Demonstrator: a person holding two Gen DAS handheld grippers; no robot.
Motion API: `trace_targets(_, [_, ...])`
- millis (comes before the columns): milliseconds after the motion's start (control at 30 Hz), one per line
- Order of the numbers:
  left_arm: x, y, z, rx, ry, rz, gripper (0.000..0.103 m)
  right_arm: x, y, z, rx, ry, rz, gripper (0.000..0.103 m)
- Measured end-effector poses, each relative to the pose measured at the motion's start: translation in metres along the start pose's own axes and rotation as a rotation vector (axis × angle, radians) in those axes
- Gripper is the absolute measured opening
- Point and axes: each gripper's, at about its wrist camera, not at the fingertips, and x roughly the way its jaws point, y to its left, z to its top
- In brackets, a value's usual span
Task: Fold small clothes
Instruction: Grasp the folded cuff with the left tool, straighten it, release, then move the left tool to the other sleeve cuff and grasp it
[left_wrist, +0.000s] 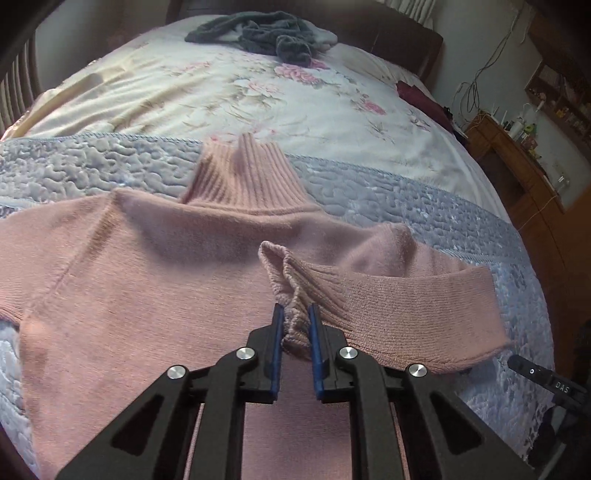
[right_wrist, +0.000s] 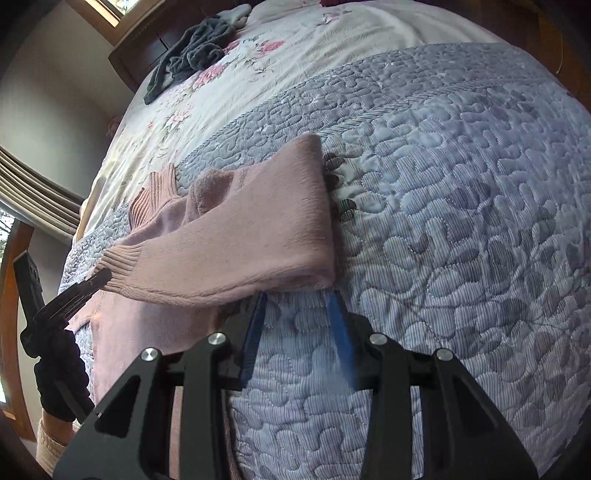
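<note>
Flat across a grey-blue quilted bedspread (right_wrist: 461, 221) lies a pink knitted sweater with a ribbed turtleneck collar (left_wrist: 122, 280), and everything else can be placed from it. Its collar (left_wrist: 243, 173) points toward the far end of the bed, where a white floral sheet (left_wrist: 229, 96) begins just beyond the neck. One sleeve (left_wrist: 417, 310) is doubled back over the sweater's chest, its ribbed cuff (left_wrist: 295, 288) bunched near the middle of the body.

The left gripper (left_wrist: 295, 314) has its blue-padded fingers (left_wrist: 277, 332) pressed in on that ribbed cuff, with knit fabric squeezed between the two pads. In the right wrist view the same tool appears at the sweater's cuff end, held by a hand in a dark glove (right_wrist: 61, 376).

The right gripper (right_wrist: 297, 299) sits at the sweater's folded sleeve edge, its jaws spread apart with only quilt showing between them; its tips lie just beside the fold, and whether the left pad touches the knit I cannot tell.

Well beyond the sweater's collar, a crumpled dark grey fleece garment (left_wrist: 266, 35) rests on the floral sheet near a dark wooden headboard (left_wrist: 391, 40). Off to the side of the folded sleeve, past the bed's edge, stands a wooden dresser (left_wrist: 517, 173) with small bottles on top.
</note>
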Motion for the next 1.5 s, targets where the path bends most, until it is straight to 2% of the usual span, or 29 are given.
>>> trace_targets(100, [-0.007, 0.034, 0.008, -0.023, -0.01, 0.053, 0.012, 0.008, 0.004, 0.007, 0.024, 0.01, 0.018, 0.042])
trace_targets(200, [-0.014, 0.064, 0.013, -0.028, -0.02, 0.11, 0.012, 0.023, 0.012, 0.012, 0.039, 0.033, 0.037, 0.043])
trace_targets(300, [-0.015, 0.085, 0.015, -0.04, -0.018, 0.132, 0.012, 0.04, 0.022, 0.016, 0.049, 0.055, 0.056, 0.05])
trace_targets(433, [-0.019, 0.107, 0.017, -0.062, -0.032, 0.146, 0.012, 0.06, 0.034, 0.019, 0.08, 0.085, 0.097, 0.05])
trace_targets(467, [-0.019, 0.112, 0.018, -0.07, -0.033, 0.148, 0.012, 0.066, 0.037, 0.02, 0.078, 0.095, 0.098, 0.049])
trace_targets(567, [-0.015, 0.127, 0.017, -0.087, -0.029, 0.176, 0.012, 0.079, 0.043, 0.02, 0.07, 0.13, 0.099, 0.026])
trace_targets(667, [-0.001, 0.139, 0.013, -0.095, 0.005, 0.206, 0.012, 0.086, 0.048, 0.015, 0.042, 0.139, 0.063, 0.025])
trace_targets(800, [0.023, 0.144, 0.0, -0.066, 0.064, 0.247, 0.013, 0.093, 0.053, 0.012, 0.005, 0.154, 0.013, 0.026])
trace_targets(867, [0.025, 0.147, -0.005, -0.068, 0.068, 0.25, 0.017, 0.092, 0.054, 0.013, 0.007, 0.161, 0.01, 0.025])
trace_targets(900, [0.021, 0.148, -0.006, -0.071, 0.062, 0.245, 0.019, 0.09, 0.056, 0.013, 0.004, 0.163, 0.009, 0.029])
trace_targets(1000, [0.002, 0.147, -0.004, -0.06, 0.029, 0.256, 0.023, 0.069, 0.066, 0.015, -0.049, 0.127, -0.012, 0.03])
trace_targets(1100, [-0.023, 0.136, 0.002, -0.023, -0.045, 0.266, 0.03, 0.047, 0.081, 0.019, -0.072, 0.084, 0.05, 0.03])
trace_targets(1167, [-0.03, 0.122, 0.007, 0.0, -0.063, 0.231, 0.037, 0.044, 0.094, 0.021, -0.09, 0.086, 0.08, 0.03])
trace_targets(1300, [-0.015, 0.094, 0.007, 0.037, -0.007, 0.158, 0.039, 0.062, 0.119, 0.016, -0.144, 0.124, 0.051, 0.031])
trace_targets(1400, [0.009, 0.088, -0.001, 0.042, 0.043, 0.175, 0.04, 0.079, 0.121, 0.009, -0.147, 0.154, 0.031, 0.031])
trace_targets(1500, [0.033, 0.098, -0.011, 0.024, 0.104, 0.2, 0.039, 0.096, 0.108, 0.003, -0.122, 0.184, 0.006, 0.029])
